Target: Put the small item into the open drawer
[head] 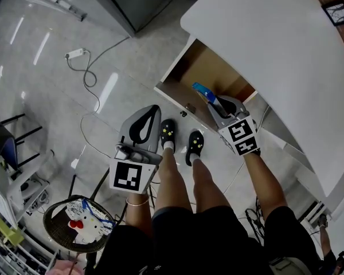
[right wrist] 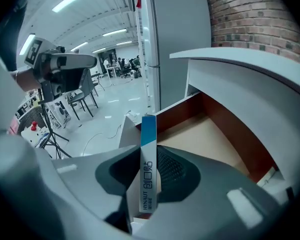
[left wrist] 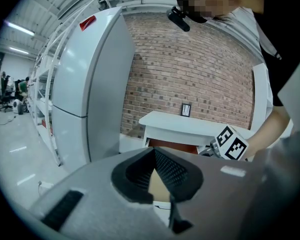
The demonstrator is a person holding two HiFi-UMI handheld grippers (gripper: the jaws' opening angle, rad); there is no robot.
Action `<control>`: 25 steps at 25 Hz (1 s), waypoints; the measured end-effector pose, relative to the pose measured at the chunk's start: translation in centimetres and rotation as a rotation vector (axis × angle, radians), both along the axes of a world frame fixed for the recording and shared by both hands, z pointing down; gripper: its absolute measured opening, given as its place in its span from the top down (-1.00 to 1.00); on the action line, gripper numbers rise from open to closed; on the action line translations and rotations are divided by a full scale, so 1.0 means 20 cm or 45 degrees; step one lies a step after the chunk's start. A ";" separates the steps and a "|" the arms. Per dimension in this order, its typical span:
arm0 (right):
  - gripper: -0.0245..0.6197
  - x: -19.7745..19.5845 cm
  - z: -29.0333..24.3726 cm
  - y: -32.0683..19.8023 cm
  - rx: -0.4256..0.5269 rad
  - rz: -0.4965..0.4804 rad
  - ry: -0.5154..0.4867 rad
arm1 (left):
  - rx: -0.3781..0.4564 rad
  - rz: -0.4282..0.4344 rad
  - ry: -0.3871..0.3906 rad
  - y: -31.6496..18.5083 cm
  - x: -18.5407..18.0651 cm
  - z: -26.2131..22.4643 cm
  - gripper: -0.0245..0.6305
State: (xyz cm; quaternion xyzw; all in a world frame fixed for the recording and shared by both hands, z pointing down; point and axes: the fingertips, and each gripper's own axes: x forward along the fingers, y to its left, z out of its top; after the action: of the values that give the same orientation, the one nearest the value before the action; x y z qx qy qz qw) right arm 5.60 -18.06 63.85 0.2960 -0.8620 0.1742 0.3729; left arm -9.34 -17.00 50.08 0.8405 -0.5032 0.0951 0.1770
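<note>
Right gripper: the right gripper (right wrist: pixel 150 176) is clamped on a slim blue-and-white box (right wrist: pixel 148 149). The jaws pinch it on its flat sides and the blue end sticks out past the tips.

Left gripper: the left gripper (left wrist: pixel 154 156) has its tips together with nothing between them. It hangs out over the floor (head: pixel 57 96), well apart from the action.

Where the box is: it's in the air, tilted down over the front part of the open drawer (head: pixel 209 67), just inside the drawer's front edge. From where I'm standing it hasn't touched the wooden bottom yet.

Drawer: pulled out from under the white desk (head: pixel 275 50), and the part I can see is bare.

Stage: looks like the final lowering, with the release left to do.

Worry 1: the box is close to the front edge, so letting go now could bounce it off that edge and onto the floor by the person's shoes (head: pixel 167 132).

Worry 2: it's a long thin thing held near one end, so it could swivel in the pads if the blue tip pokes the drawer bottom first.

Worry 3: the desk top hangs over the back of the drawer, so reaching too deep could knock the gripper on it or push the drawer shut.
</note>
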 end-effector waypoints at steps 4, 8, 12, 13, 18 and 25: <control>0.60 -0.02 0.08 -0.02 -0.031 -0.034 0.031 | -0.015 -0.012 0.018 -0.03 -0.01 0.04 0.93; 0.60 -0.03 0.16 -0.04 -0.061 -0.059 0.062 | -0.018 -0.038 0.022 -0.06 -0.04 0.06 0.93; 0.60 -0.03 0.23 -0.06 -0.085 -0.068 0.090 | -0.036 -0.045 0.012 -0.08 -0.07 0.09 0.93; 0.60 -0.03 0.25 -0.06 -0.090 -0.072 0.097 | -0.038 -0.050 0.013 -0.08 -0.07 0.09 0.93; 0.60 -0.04 0.32 -0.06 -0.110 -0.105 0.136 | -0.046 -0.067 0.008 -0.08 -0.11 0.11 0.93; 0.60 -0.03 0.42 -0.04 -0.137 -0.134 0.182 | -0.065 -0.069 0.000 -0.07 -0.12 0.14 0.93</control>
State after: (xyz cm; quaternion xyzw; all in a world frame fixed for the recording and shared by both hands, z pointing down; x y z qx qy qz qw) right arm 5.04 -18.93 72.20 0.2414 -0.8369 0.1789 0.4576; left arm -11.82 -18.41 52.97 0.8218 -0.5232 0.1031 0.2009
